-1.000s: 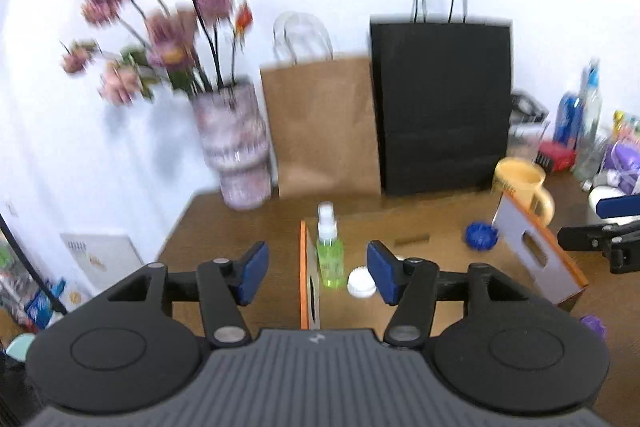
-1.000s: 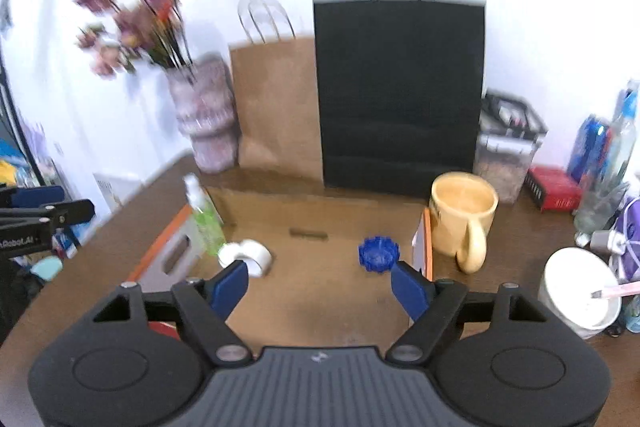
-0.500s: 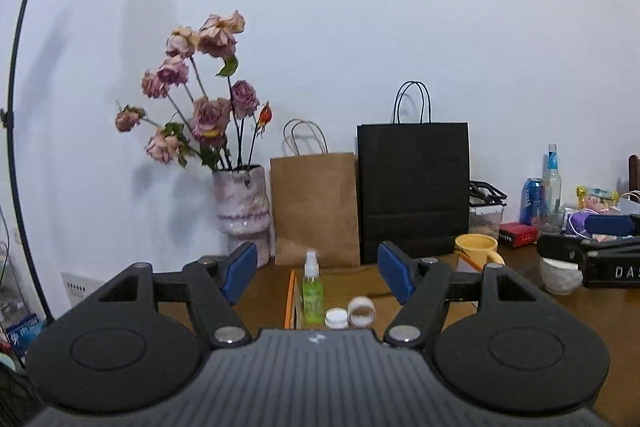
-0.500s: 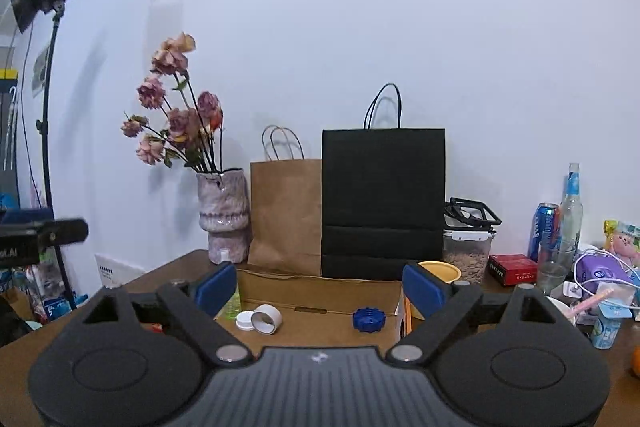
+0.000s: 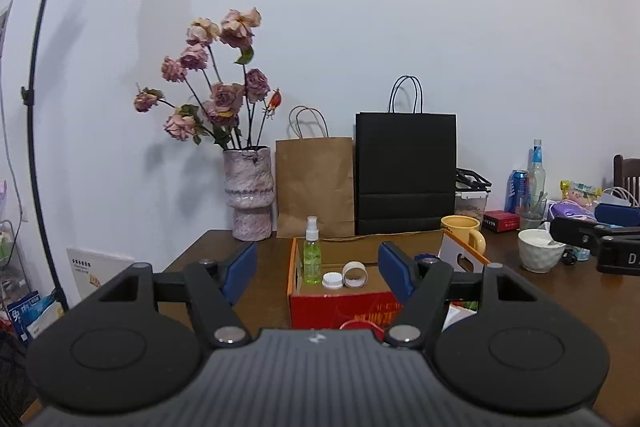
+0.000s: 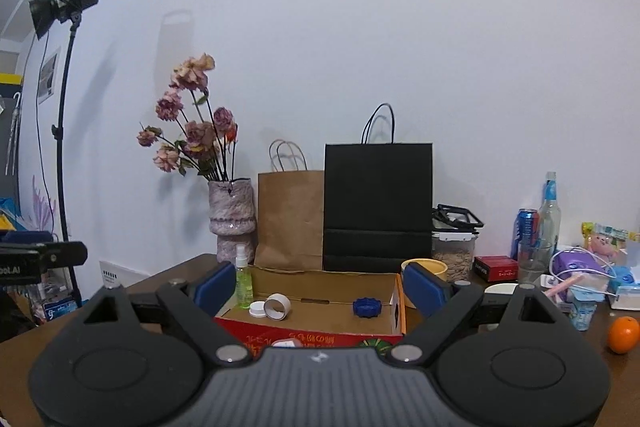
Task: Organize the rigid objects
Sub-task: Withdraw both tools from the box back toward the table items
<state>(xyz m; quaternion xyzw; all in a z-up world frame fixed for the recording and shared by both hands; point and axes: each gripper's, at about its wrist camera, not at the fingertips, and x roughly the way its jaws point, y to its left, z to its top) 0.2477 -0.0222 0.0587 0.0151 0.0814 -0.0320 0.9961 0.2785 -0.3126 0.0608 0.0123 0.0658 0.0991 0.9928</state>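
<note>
Brown table (image 6: pixel 168 277) ahead, both the left gripper (image 5: pixel 318 269) and right gripper (image 6: pixel 320 287) gaping wide with nothing held, box (image 6: pixel 320 337) straight in front holding spray bottle (image 6: pixel 244 283), tape roll (image 6: pixel 277 306), blue cap (image 6: pixel 365 307), its near wall partly hidden by the tools.

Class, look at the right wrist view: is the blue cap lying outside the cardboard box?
No, the blue cap lies on the floor inside the cardboard box.

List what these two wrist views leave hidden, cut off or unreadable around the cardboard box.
- Left wrist view: the red printed front of the open cardboard box is cut off by the left gripper body.
- Left wrist view: the blue ridged cap is hidden behind a gripper finger.
- Right wrist view: the white object before the box is mostly covered by the right gripper.
</note>
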